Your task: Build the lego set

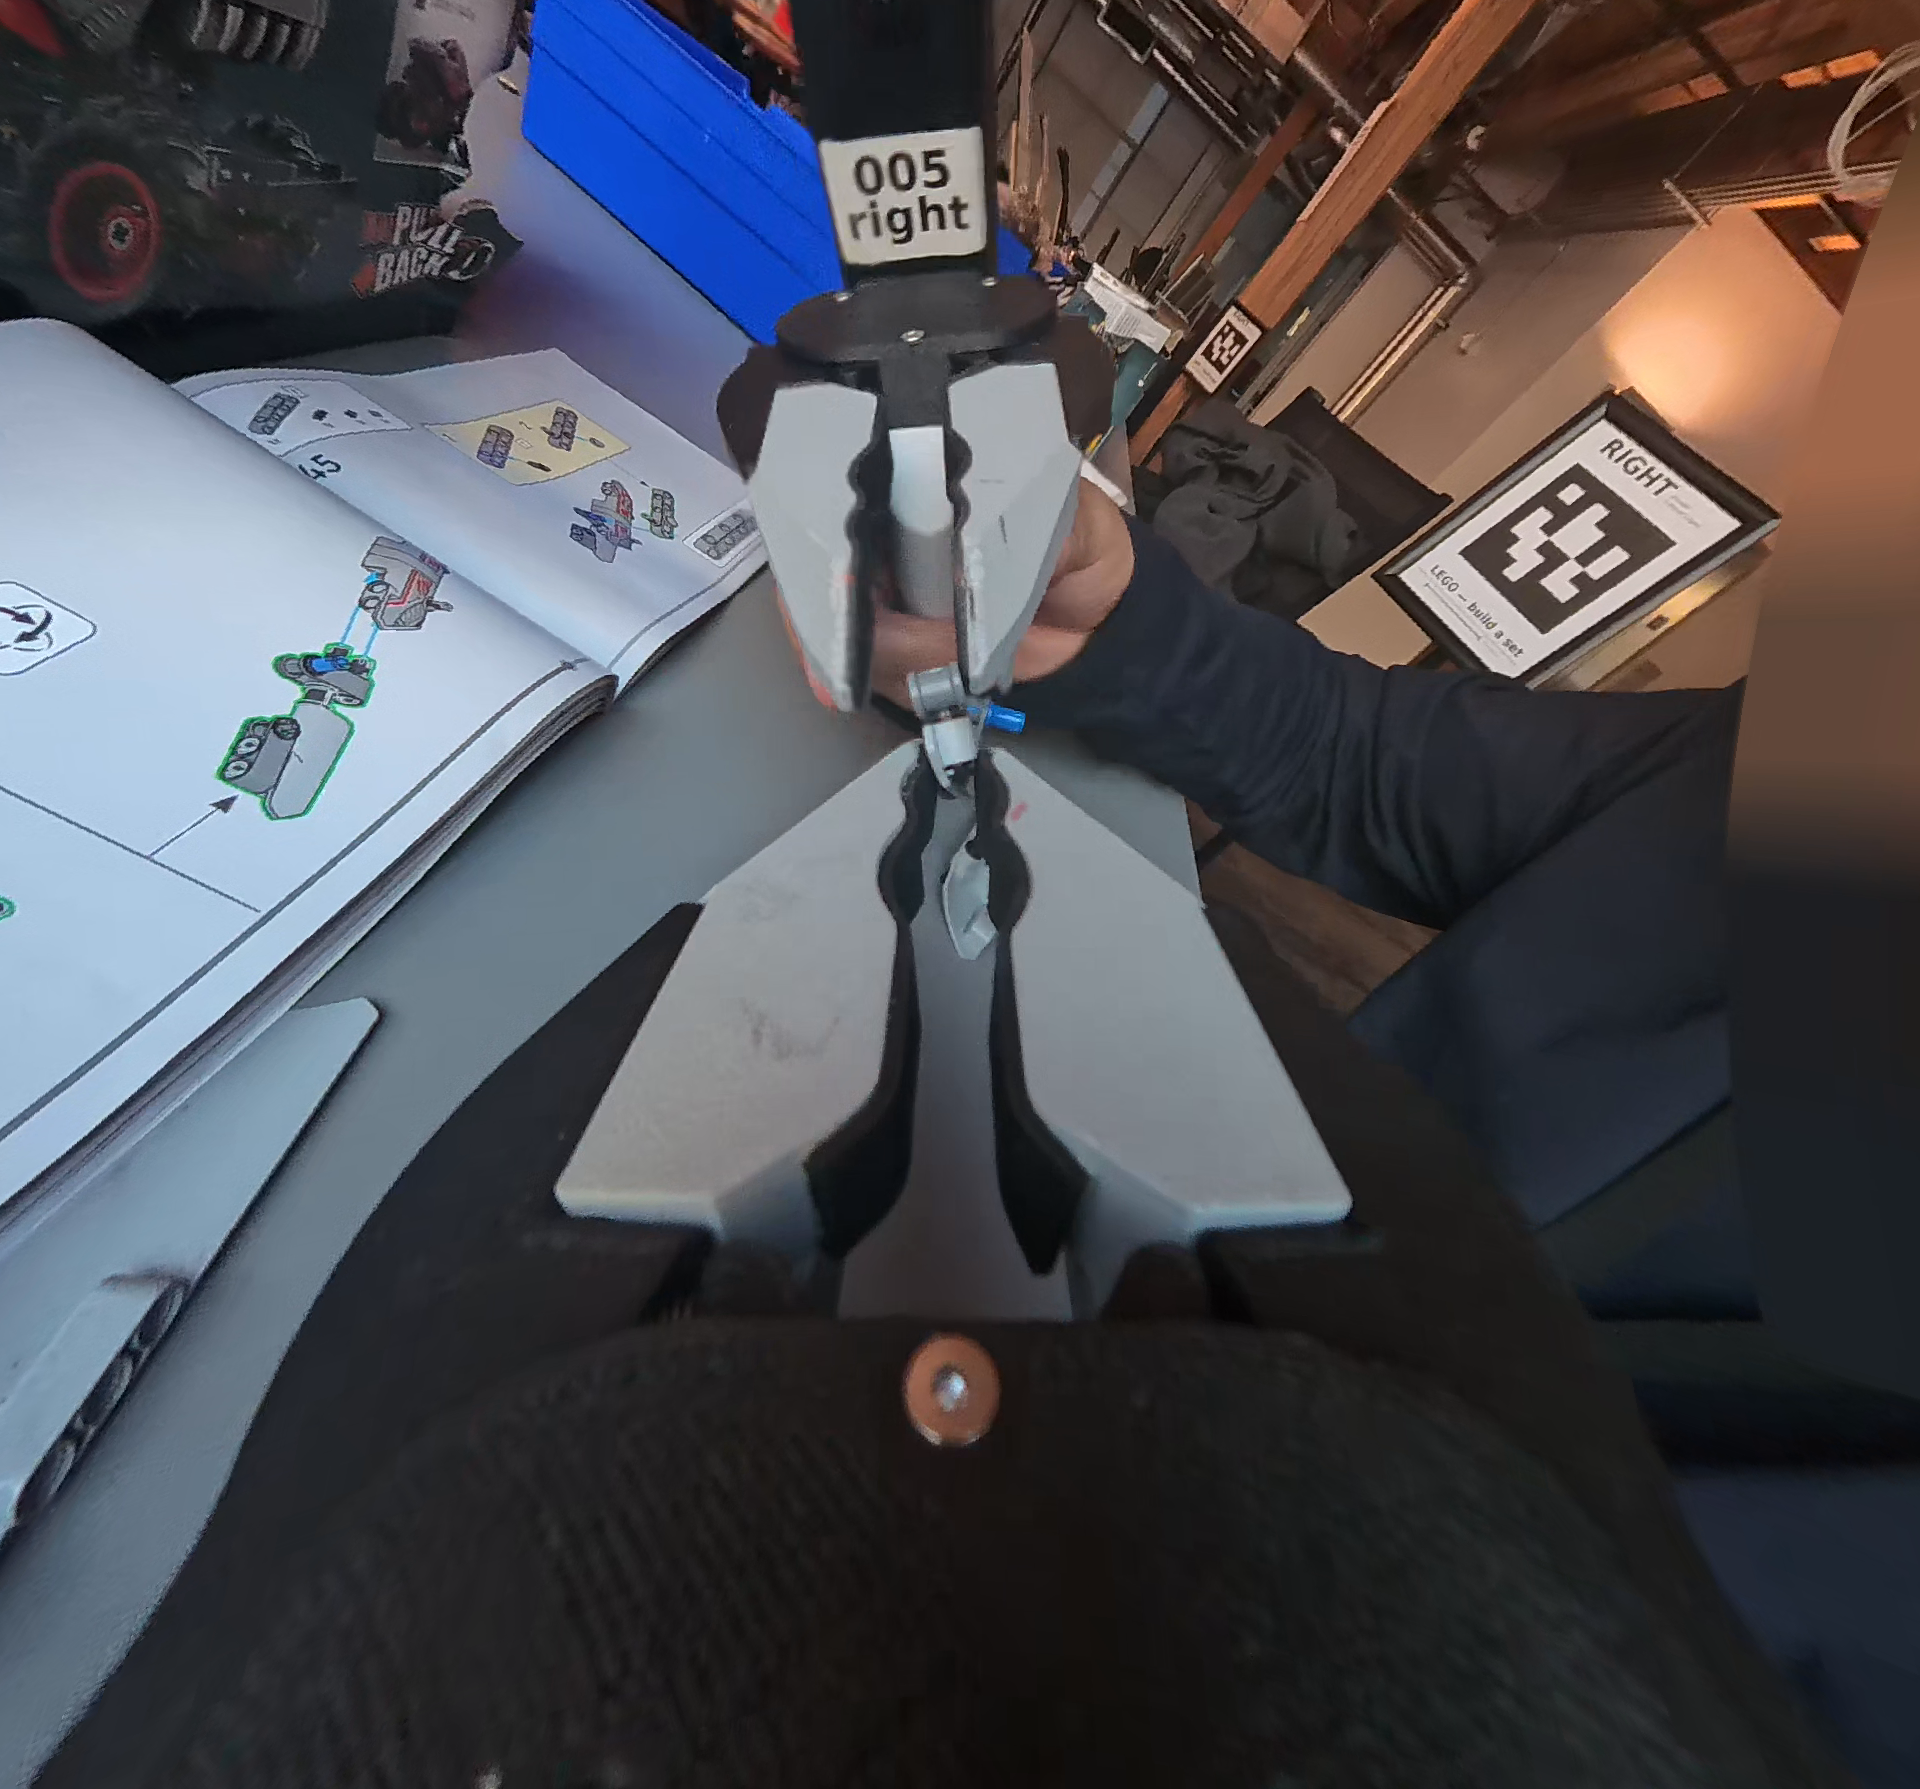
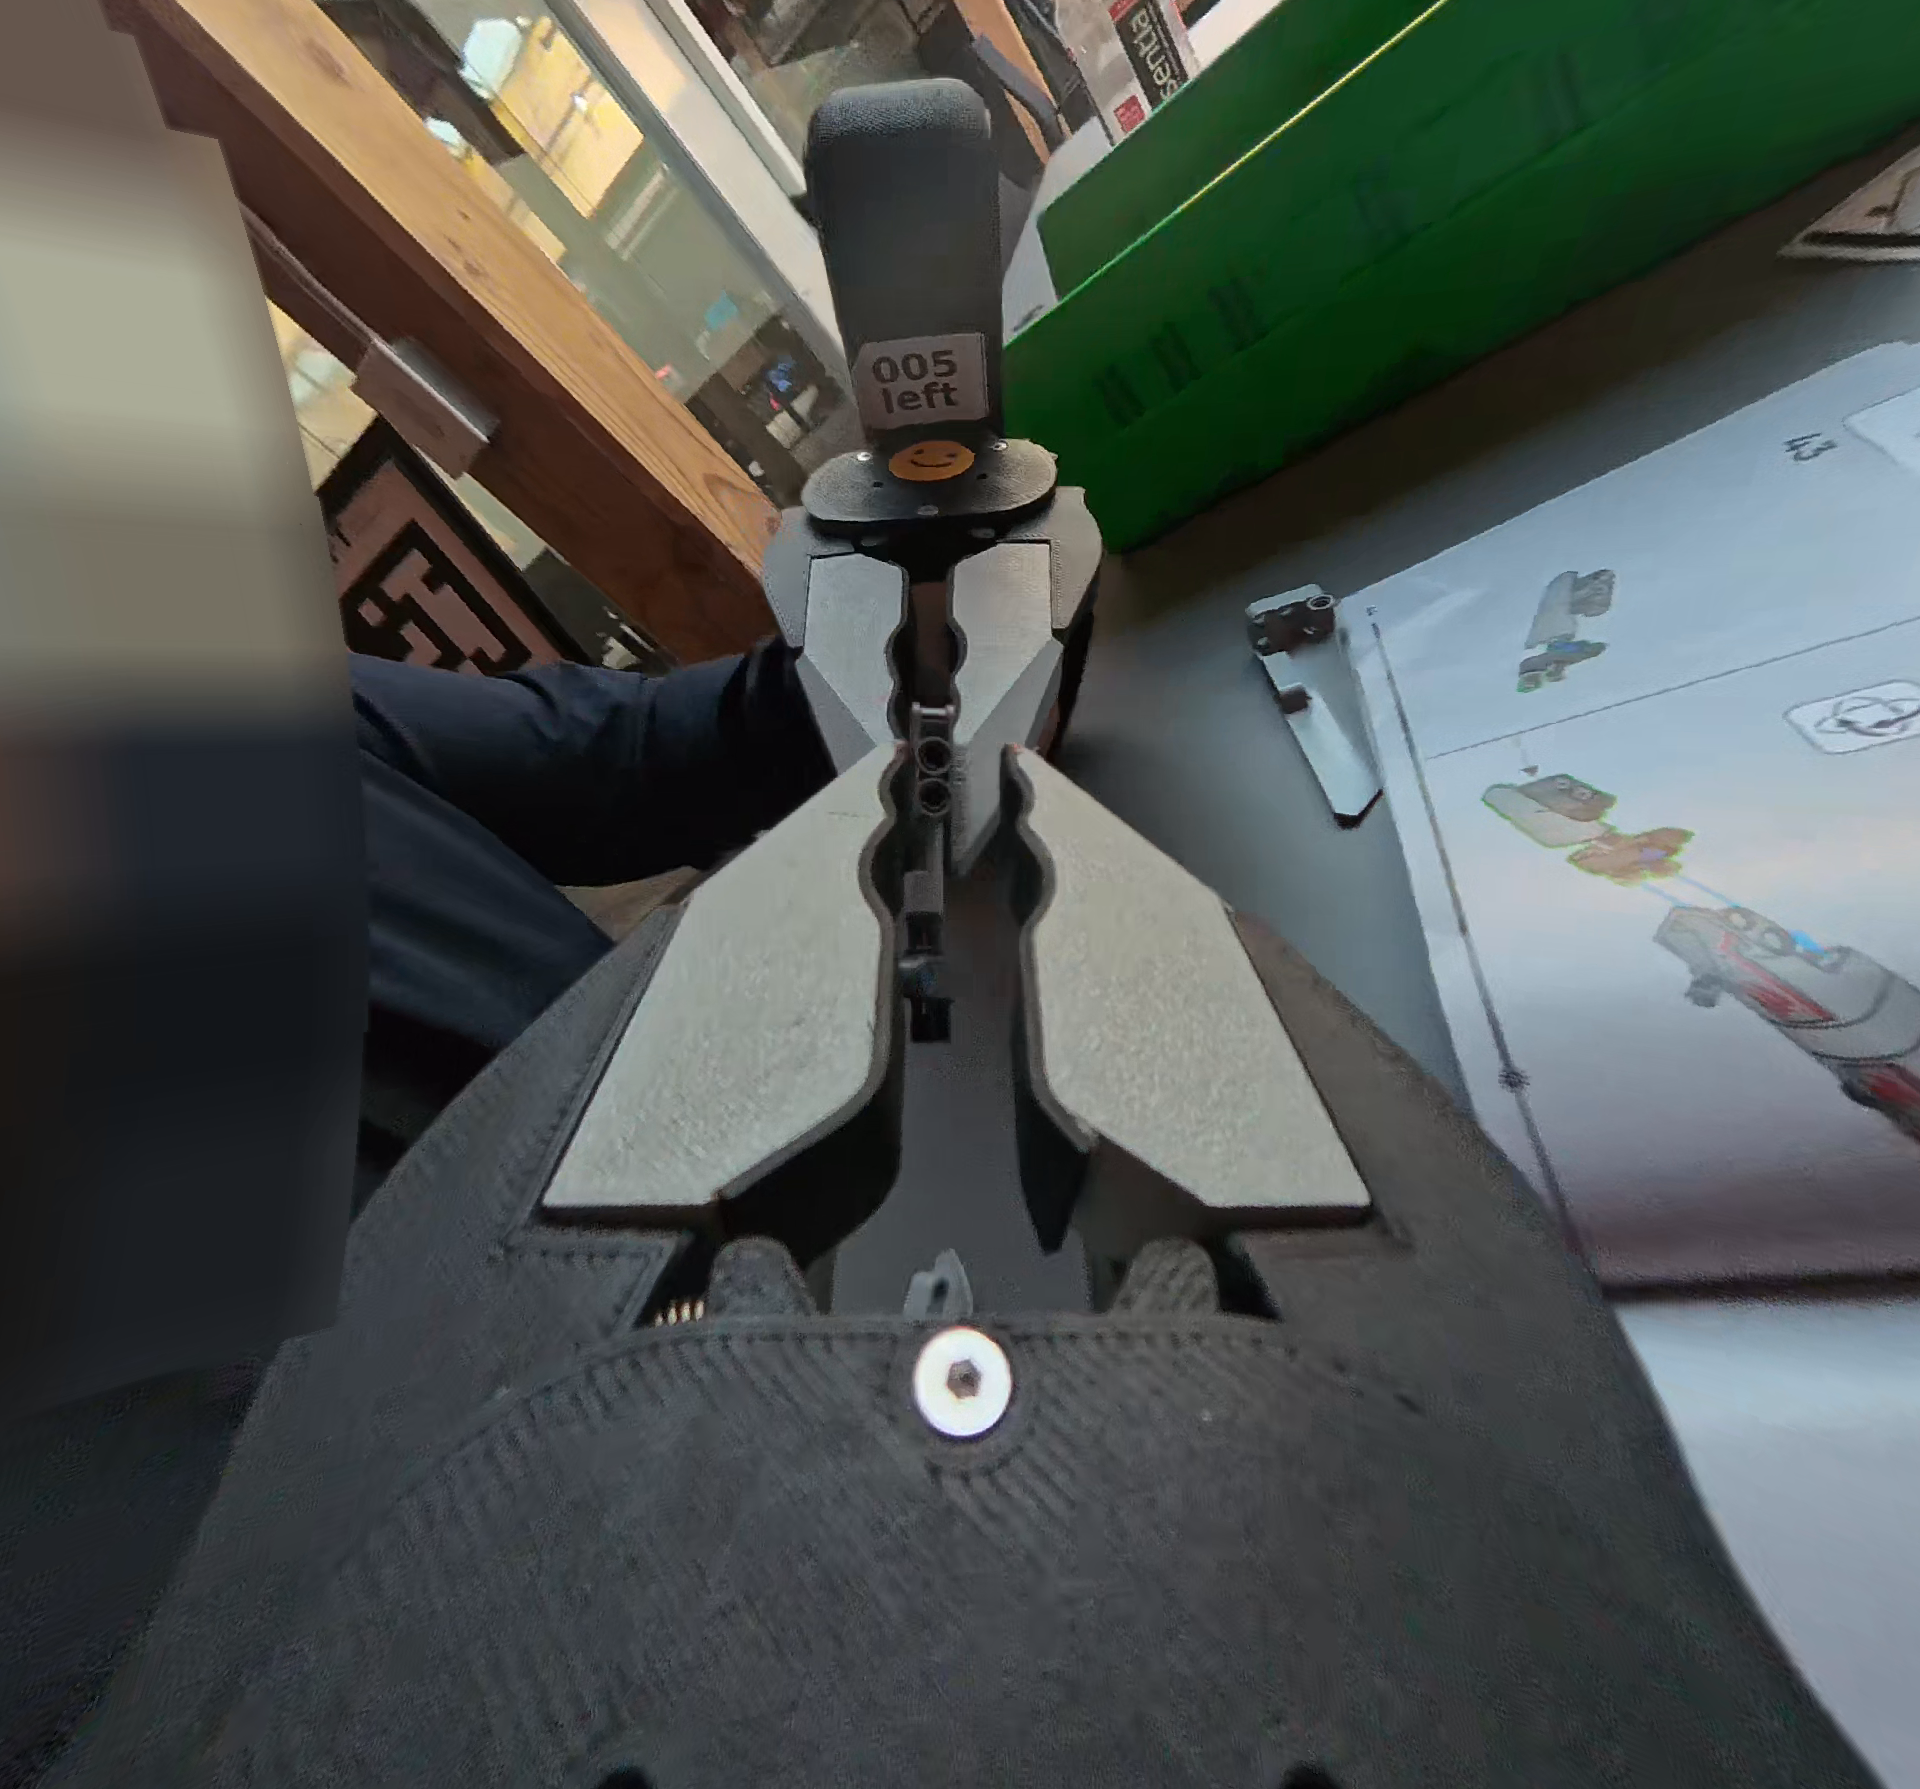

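Note:
The two grippers meet tip to tip above the grey table [image 1: 644,856]. My left gripper [image 1: 951,768] is shut on a small light grey lego piece [image 1: 966,898]. A grey connector with a blue pin [image 1: 961,713] sits at its tips. My right gripper [image 2: 943,757] is shut on a lego assembly: a dark grey holed beam [image 2: 928,789] in its own view, a light grey panel [image 1: 920,513] in the left wrist view. The right gripper [image 1: 914,685] faces the left one [image 2: 935,726]. The two held parts touch at the tips.
An open instruction booklet [image 1: 260,648] lies on the table [image 2: 1195,700] and also shows in the right wrist view [image 2: 1662,856]. A grey lego part [image 2: 1314,700] lies beside it. A lego box [image 1: 208,77], blue bin [image 1: 665,108] and green bin [image 2: 1455,181] stand behind. A sleeved arm [image 1: 1351,763] reaches in. My two grippers' fingertips are within a few centimetres of each other.

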